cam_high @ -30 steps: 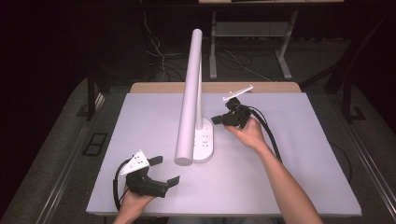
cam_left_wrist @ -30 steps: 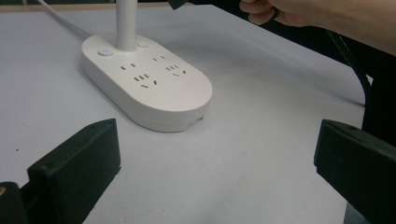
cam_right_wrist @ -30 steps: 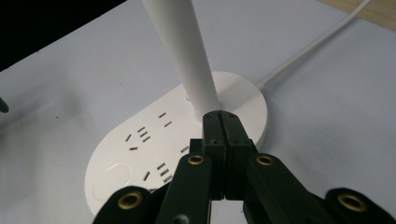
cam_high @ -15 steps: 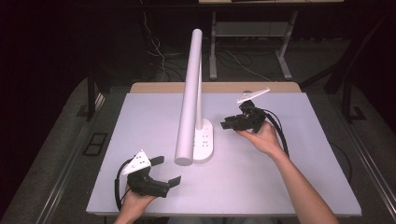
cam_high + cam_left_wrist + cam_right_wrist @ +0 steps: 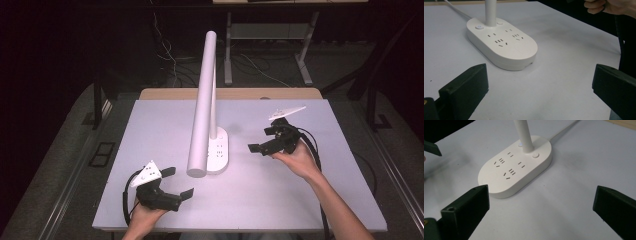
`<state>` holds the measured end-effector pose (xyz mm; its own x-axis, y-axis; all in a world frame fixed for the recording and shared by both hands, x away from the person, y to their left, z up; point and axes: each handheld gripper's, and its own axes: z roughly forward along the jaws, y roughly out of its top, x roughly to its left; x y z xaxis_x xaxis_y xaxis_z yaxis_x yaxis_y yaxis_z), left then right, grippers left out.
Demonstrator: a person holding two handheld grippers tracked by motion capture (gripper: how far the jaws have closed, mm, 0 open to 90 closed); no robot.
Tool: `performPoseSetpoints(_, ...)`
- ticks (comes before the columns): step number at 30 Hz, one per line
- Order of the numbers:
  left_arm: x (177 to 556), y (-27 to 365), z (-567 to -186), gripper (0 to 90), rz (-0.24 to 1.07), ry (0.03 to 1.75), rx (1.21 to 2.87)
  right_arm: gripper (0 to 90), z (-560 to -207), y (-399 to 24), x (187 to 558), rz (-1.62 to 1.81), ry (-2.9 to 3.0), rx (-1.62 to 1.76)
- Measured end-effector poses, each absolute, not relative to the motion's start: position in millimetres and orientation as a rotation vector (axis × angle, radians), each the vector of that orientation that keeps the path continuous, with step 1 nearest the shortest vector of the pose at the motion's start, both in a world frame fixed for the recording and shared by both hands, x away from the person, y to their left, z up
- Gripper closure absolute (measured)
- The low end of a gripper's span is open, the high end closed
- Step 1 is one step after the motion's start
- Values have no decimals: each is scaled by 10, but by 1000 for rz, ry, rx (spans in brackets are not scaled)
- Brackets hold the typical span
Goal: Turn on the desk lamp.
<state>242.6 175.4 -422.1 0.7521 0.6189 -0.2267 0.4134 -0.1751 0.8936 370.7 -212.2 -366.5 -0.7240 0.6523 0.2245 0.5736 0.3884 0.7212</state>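
From the high view, a white desk lamp (image 5: 206,107) stands mid-table (image 5: 310,200), its oval base (image 5: 218,154) between both grippers. The left gripper (image 5: 176,184) sits near the table's front edge, jaws wide, empty; the right gripper (image 5: 261,140) hovers right of the base, also wide and empty.

In the left gripper view, the socketed base (image 5: 501,45) lies beyond spread jaws, the lamp stem cut off.

In the right gripper view, the base (image 5: 515,170) lies ahead, untouched, stem cropped.

A white desk lamp (image 5: 206,107) stands mid-tabletop (image 5: 310,200), left tongs (image 5: 176,183) and right tongs (image 5: 261,140) flanking its base, jaws spread.
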Motion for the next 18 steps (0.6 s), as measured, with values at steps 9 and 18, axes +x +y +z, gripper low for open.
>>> performPoseSetpoints(9,2427,1740,-4223,0,229,802,1809,5,-3668,-2385,3408,1353,2470,1154)
performPoseSetpoints(18,2423,1730,-4223,0,229,798,1814,5,-3736,-2620,3107,1390,2432,1182)
